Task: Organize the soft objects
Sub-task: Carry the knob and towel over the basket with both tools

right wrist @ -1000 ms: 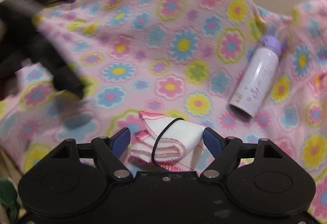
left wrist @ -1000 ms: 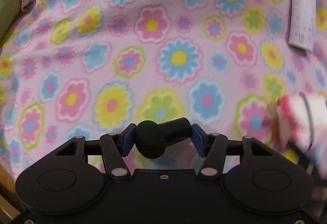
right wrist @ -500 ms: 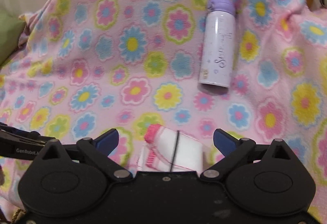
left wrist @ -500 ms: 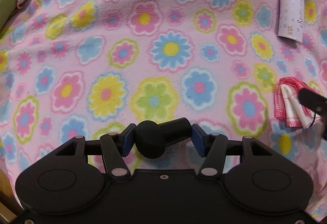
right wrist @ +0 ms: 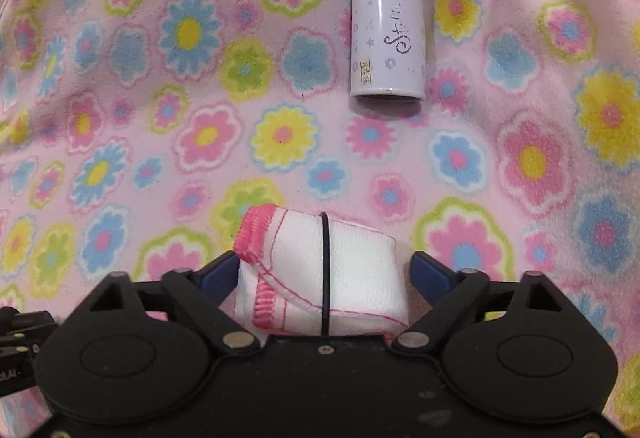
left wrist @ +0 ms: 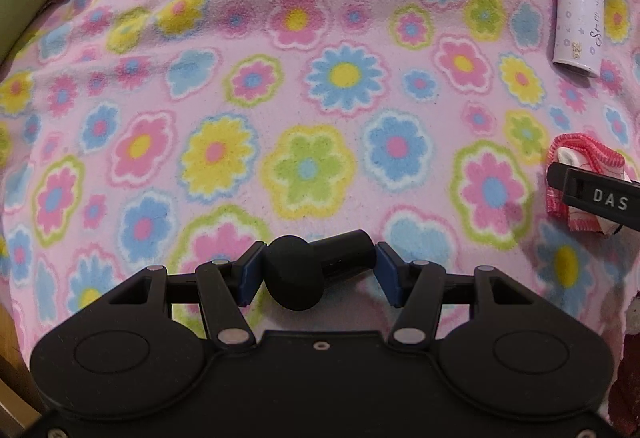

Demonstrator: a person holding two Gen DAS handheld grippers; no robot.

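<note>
A flowered fleece blanket (right wrist: pixel 208 142) fills both frames; the left claw (left wrist: pixel 316 272) clamps a black knobbed handle (left wrist: pixel 308 270), while the right claw (right wrist: pixel 324 274) is closing around a banded white cloth roll (right wrist: pixel 320 270) at bottom centre.

A bottle (right wrist: pixel 386 26) lies on the blanket (right wrist: pixel 160 78), well beyond the rolled cloth (right wrist: pixel 320 274) between the right claw's (right wrist: pixel 320 274) jaws.

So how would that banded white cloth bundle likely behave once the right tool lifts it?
The cloth bundle looks soft, so it would probably squash between the closing jaws of the right tool. The black elastic band around it should keep the folds from flopping open. It seems light, and its pink-stitched edge may sag a little.
</note>
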